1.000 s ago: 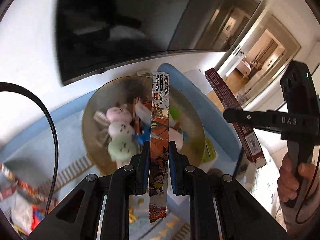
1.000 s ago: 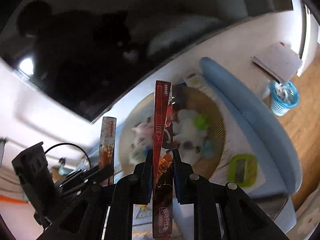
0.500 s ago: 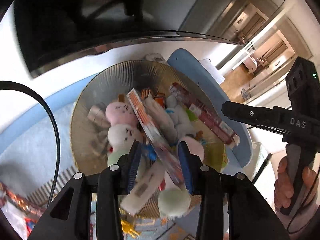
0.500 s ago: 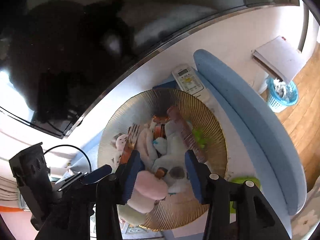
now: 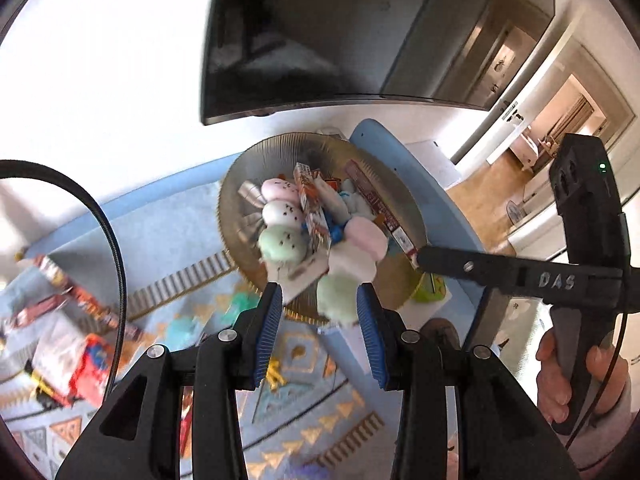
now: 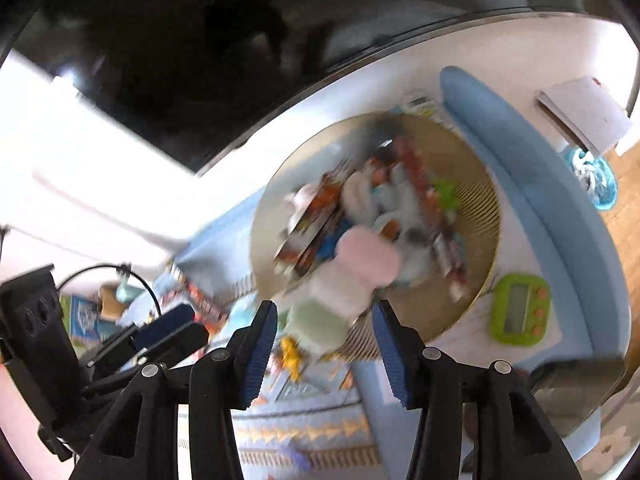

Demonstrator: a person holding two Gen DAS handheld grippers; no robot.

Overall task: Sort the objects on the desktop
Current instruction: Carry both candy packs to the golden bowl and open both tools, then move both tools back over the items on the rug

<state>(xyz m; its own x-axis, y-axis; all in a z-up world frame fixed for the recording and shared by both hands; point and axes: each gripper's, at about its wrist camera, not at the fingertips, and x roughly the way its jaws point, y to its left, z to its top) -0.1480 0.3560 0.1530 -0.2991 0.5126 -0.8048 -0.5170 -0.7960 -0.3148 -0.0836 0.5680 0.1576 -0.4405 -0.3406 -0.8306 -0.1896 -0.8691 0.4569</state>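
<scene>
A round gold ribbed tray [image 5: 236, 184] [image 6: 486, 216] on the blue patterned mat holds plush toys and flat packets. An orange comic packet [image 5: 314, 208] and a dark red packet [image 5: 374, 206] lie among pink, white and green plushes [image 5: 280, 216]. My left gripper [image 5: 318, 334] is open and empty, in front of the tray's near rim. My right gripper [image 6: 324, 342] is open and empty too, at the near rim; its view is blurred. It also shows at the right of the left wrist view [image 5: 480, 266].
More packets [image 5: 68, 332] lie scattered on the mat at the left. A green timer [image 6: 520, 314] sits right of the tray. A remote [image 6: 418, 104] lies behind it. A large dark TV [image 5: 360, 32] stands at the back. A black cable [image 5: 114, 256] curves at left.
Both grippers held upright packets a second ago. They opened, the packets dropped into the tray, and both grippers have drawn back from the tray with jaws wider.
</scene>
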